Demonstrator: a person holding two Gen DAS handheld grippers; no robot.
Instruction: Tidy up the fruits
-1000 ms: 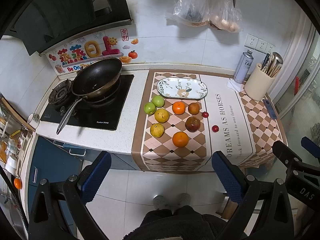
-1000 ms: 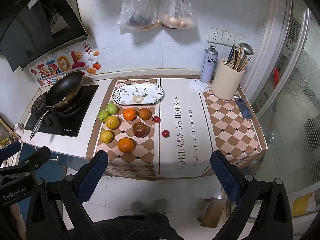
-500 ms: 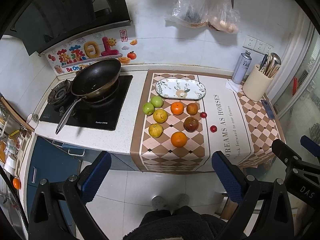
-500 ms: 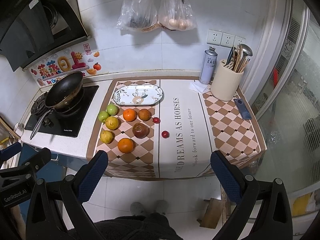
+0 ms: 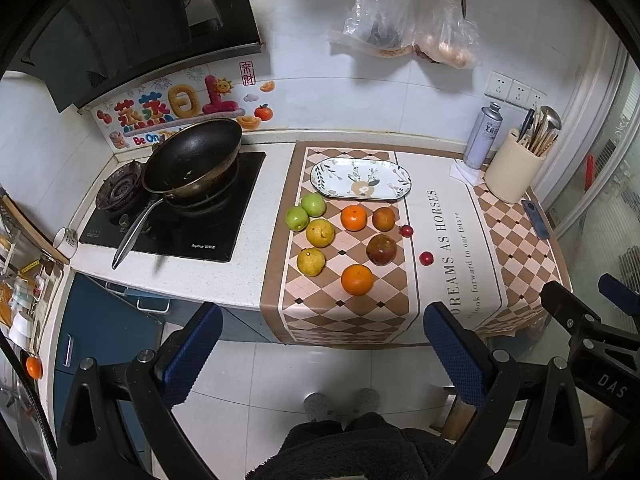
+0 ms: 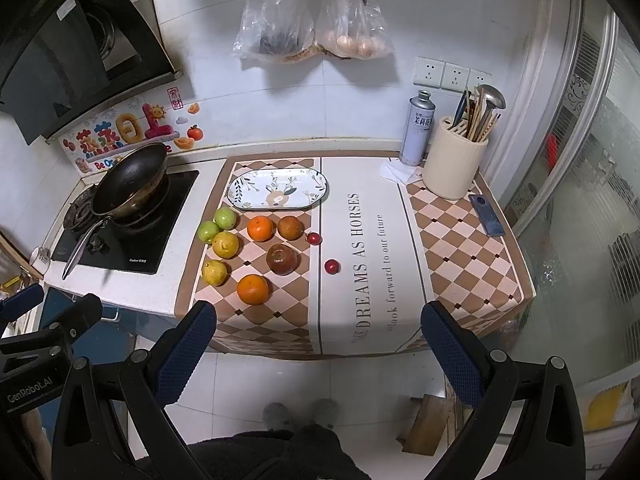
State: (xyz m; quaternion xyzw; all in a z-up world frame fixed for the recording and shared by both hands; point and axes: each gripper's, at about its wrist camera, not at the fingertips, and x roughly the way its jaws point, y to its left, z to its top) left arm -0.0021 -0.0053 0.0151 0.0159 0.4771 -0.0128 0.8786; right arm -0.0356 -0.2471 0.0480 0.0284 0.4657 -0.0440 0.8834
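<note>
Several fruits lie on a checkered mat (image 5: 348,312) on the counter: two green ones (image 5: 313,204), two yellow ones (image 5: 320,233), two oranges (image 5: 357,279), a brownish orange one (image 5: 384,219), a dark red apple (image 5: 381,249) and two small red ones (image 5: 426,257). An oval patterned plate (image 5: 360,179) lies empty behind them; it also shows in the right wrist view (image 6: 278,189). My left gripper (image 5: 320,344) and right gripper (image 6: 316,340) are both open and empty, held above the floor well in front of the counter edge.
A black wok (image 5: 192,160) sits on the stove at left. A spray can (image 6: 417,128), a utensil holder (image 6: 454,168) and a phone (image 6: 486,215) stand at the back right. Plastic bags (image 6: 312,24) hang on the wall. A glass door is at right.
Both views have shifted only slightly; the counter sits a little nearer. The fruits and plate have not moved, and both grippers stay open.
</note>
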